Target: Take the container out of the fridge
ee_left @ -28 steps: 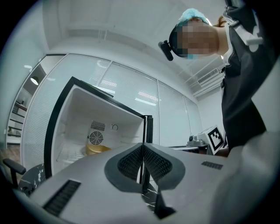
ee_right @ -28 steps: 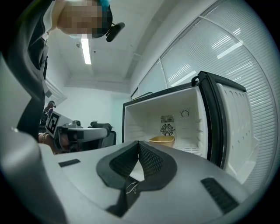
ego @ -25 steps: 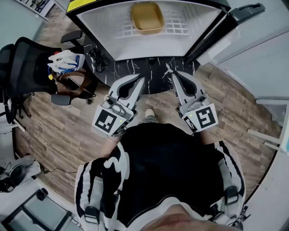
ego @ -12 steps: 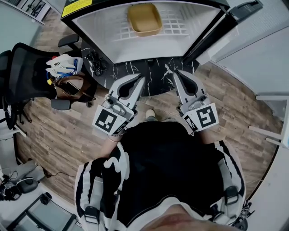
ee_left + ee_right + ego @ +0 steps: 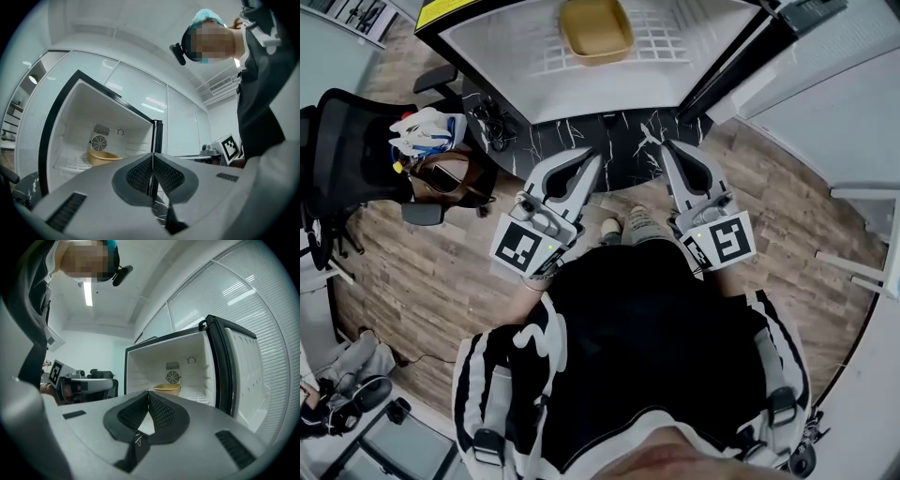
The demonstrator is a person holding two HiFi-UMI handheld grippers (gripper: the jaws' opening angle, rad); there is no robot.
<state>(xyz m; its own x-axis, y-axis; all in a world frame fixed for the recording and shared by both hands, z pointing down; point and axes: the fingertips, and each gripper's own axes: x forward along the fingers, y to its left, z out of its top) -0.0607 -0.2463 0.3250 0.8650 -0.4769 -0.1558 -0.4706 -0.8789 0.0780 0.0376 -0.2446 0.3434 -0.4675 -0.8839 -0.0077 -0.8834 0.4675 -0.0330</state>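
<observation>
Nearest, the person's dark-clad torso fills the bottom of the head view, and two shoes (image 5: pixel 628 227) now show on the wooden floor (image 5: pixel 441 281) between the tools where only one showed a second ago. Everything ahead has slid slightly up and left in that view. I read this as a small shuffle of the feet and head rather than a real approach.

Just beyond, the left gripper (image 5: pixel 592 162) and the right gripper (image 5: pixel 667 150) are held out side by side as before, level and aimed at the fridge. Each gripper view shows the ribbed pads pressed together with nothing between them, so both tools are empty. They will have to spread before any grasp.

Past their tips lies a black marbled surface (image 5: pixel 581 141). To the far left stands a black chair (image 5: pixel 352 141) with a brown bag (image 5: pixel 450 176) beside it.

Farther still, the fridge (image 5: pixel 506 66) stands open, its door (image 5: pixel 727 70) swung to the right. On its white wire shelf (image 5: pixel 661 42), left of centre and in front of the round fan grille, sits the yellow container (image 5: pixel 595 28). It is well apart from both tools and untouched. From above its inside looks bare, and nothing else is on the shelf, so the reach has yet to begin.
</observation>
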